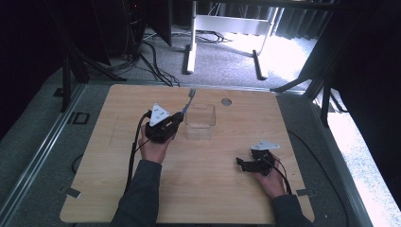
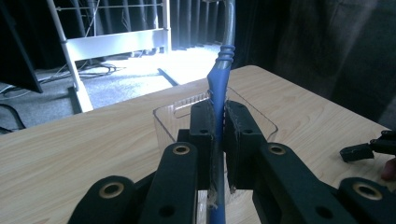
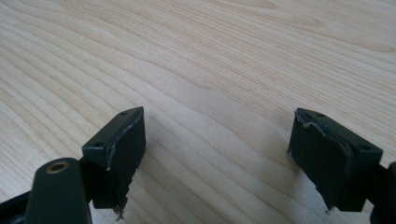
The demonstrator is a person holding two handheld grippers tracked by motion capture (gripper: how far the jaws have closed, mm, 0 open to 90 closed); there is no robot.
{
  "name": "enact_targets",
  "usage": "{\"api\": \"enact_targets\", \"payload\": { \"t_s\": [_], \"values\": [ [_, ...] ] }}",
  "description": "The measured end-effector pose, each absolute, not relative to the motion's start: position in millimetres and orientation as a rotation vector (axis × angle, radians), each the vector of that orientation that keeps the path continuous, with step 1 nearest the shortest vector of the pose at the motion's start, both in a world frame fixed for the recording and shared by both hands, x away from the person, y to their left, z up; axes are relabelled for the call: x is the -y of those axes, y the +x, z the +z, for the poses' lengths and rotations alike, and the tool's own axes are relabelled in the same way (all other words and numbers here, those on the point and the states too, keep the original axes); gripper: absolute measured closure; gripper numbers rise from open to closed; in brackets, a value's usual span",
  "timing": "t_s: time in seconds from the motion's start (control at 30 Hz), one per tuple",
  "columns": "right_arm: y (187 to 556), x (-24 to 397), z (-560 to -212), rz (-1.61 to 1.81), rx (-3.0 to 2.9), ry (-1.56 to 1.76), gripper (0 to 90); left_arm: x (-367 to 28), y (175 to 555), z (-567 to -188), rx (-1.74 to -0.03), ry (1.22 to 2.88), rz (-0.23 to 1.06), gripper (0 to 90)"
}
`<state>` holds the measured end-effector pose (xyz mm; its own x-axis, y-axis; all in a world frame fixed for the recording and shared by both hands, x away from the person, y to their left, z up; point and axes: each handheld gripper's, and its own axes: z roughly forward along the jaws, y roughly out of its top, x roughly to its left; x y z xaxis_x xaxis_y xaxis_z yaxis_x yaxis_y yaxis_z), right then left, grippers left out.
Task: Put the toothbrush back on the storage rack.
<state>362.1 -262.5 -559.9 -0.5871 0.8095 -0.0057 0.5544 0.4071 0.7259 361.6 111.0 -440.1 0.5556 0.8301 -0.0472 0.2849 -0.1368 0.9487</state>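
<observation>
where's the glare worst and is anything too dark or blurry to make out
High view: floor past the table is blown out white, corners black. Left gripper view: same bright floor patch, toothbrush sharp, curtains dark. Right gripper view: evenly lit wood, no glare.

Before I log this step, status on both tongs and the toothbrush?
Left tongs shut on toothbrush, bristles up, beside clear box. Right tongs open, nothing between them, low over table. Nothing in the way.
</observation>
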Motion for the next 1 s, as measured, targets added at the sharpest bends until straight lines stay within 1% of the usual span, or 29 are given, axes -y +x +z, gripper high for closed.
{"api": "enact_targets", "payload": {
  "t_s": [0.67, 1.0],
  "values": [
    [362.0, 262.4, -559.8, 0.989, -2.312, 1.177, 18.6, -111.9, 373.3, -438.1, -0.938, 1.638, 0.573, 82.6],
    [362.0, 262.4, -559.8, 0.99, -2.311, 1.178, 18.6, -108.3, 377.1, -439.1, -0.92, 1.626, 0.59, 82.6]
  ]
}}
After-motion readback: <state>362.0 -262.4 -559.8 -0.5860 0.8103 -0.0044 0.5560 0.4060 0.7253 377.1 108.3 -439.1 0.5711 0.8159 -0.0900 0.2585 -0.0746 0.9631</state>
